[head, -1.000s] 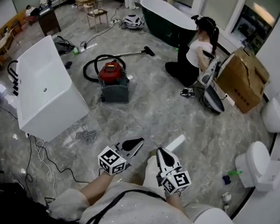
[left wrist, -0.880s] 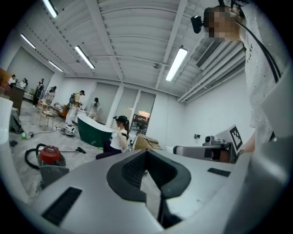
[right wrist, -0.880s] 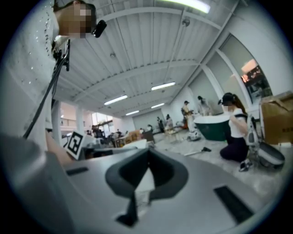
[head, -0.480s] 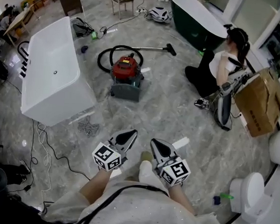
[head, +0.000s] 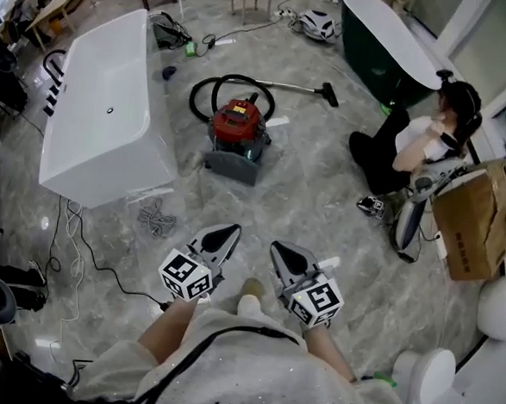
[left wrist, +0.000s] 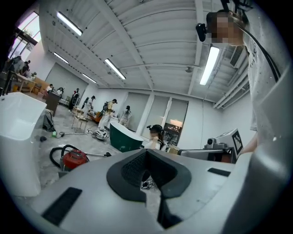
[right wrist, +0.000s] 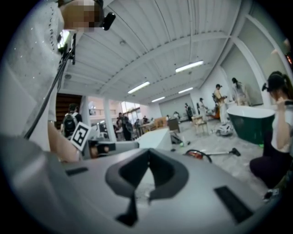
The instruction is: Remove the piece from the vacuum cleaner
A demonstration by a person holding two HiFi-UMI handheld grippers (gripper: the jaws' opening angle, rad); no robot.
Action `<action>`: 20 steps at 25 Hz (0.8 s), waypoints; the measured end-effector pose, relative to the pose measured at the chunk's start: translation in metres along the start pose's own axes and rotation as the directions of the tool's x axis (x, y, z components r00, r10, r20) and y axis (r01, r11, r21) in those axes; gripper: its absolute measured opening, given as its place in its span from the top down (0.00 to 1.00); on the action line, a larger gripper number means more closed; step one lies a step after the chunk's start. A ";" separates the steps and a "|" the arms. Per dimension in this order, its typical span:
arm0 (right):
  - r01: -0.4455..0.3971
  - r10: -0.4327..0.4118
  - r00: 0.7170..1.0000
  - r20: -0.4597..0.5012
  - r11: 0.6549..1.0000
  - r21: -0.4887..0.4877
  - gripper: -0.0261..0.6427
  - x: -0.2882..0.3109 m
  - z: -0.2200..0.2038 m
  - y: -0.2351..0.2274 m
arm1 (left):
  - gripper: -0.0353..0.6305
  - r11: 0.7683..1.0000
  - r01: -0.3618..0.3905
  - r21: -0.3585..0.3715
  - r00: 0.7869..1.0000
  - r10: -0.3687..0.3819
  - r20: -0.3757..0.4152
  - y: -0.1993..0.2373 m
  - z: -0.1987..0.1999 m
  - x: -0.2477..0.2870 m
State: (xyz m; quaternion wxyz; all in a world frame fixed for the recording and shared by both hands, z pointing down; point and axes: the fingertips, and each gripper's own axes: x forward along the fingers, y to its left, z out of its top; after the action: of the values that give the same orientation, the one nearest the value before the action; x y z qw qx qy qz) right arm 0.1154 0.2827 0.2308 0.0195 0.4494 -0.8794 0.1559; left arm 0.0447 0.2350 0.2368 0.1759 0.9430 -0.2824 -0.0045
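Both tongs, left (head: 218, 237) and right (head: 283, 256), are pressed together and empty, well short of the red vacuum cleaner (head: 239, 125).

The grey marbled floor (head: 313, 201) carries a red vacuum cleaner (head: 239, 122) on a grey base, its black hose (head: 193, 105) looped behind it and its wand (head: 296, 86) lying out toward a dark green bathtub (head: 389, 47). A long white bathtub (head: 99, 113) stands just left of the vacuum cleaner, with a grey cord bundle (head: 155, 219) and a thin black cable (head: 89, 254) lying near its end. At the right, 1 person (head: 408, 151) sits on the floor beside a cardboard box (head: 480, 223), and a white toilet (head: 431, 378) stands further down.
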 end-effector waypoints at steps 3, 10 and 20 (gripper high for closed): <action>-0.035 0.035 0.999 -0.015 0.999 -0.007 0.94 0.015 -0.003 -0.010 | 0.92 1.000 -0.027 0.001 0.999 0.027 0.022 0.012 0.004 0.011; -0.130 0.132 0.989 -0.070 0.991 0.024 0.94 0.052 -0.012 -0.014 | 0.92 0.994 -0.103 -0.043 0.994 0.104 0.026 0.035 -0.001 0.019; -0.141 0.146 0.979 -0.142 0.989 0.041 0.94 0.132 -0.003 -0.064 | 0.91 0.979 -0.168 -0.116 0.985 0.173 0.028 0.136 0.010 0.051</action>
State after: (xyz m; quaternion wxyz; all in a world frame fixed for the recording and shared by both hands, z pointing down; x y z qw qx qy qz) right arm 0.0876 0.1446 0.2732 0.0649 0.3726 -0.9033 0.2027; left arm 0.0139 0.0989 0.2775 0.2232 0.9036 -0.3648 -0.0234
